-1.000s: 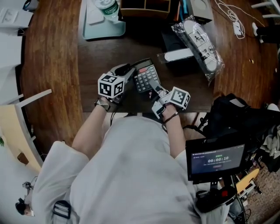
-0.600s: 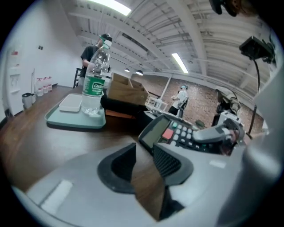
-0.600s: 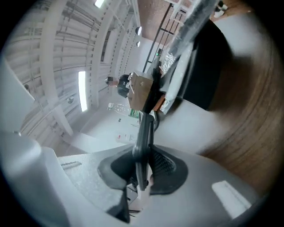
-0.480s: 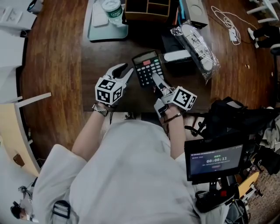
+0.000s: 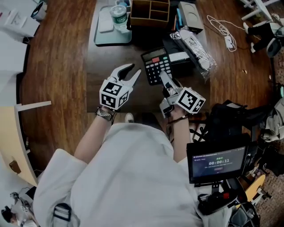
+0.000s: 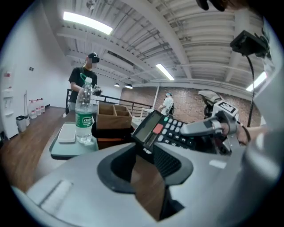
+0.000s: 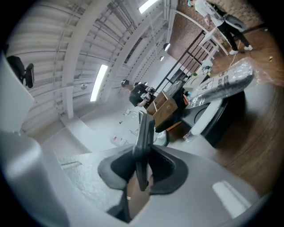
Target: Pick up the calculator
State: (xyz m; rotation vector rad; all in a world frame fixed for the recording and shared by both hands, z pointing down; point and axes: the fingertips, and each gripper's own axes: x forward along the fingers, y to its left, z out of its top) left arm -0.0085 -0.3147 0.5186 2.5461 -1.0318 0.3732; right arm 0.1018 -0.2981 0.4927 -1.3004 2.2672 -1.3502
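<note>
The black calculator [image 5: 156, 65], with a grey screen and one red key, hangs above the dark desk mat [image 5: 111, 57]. My right gripper [image 5: 165, 80] is shut on its near edge. In the right gripper view the calculator [image 7: 143, 133] stands edge-on between the pads of that gripper [image 7: 142, 156]. My left gripper [image 5: 130, 73] hovers just left of the calculator, open, with nothing between its fingers. In the left gripper view the gap of this gripper [image 6: 144, 165] shows only wood, and the calculator [image 6: 163, 131] tilts just beyond it.
A pale green tray [image 5: 103, 36] with a water bottle [image 5: 119, 14] sits at the back left, beside a wooden organiser [image 5: 150, 9]. A plastic-wrapped bundle [image 5: 195, 44] and a black box [image 5: 183, 66] lie right of the calculator. A black bag [image 5: 233, 116] and a small screen [image 5: 217, 162] are at lower right.
Both grippers have risen. The right one has lifted the calculator off the mat and rolled with it. The left gripper, earlier against the calculator's left side, now stands apart from it.
</note>
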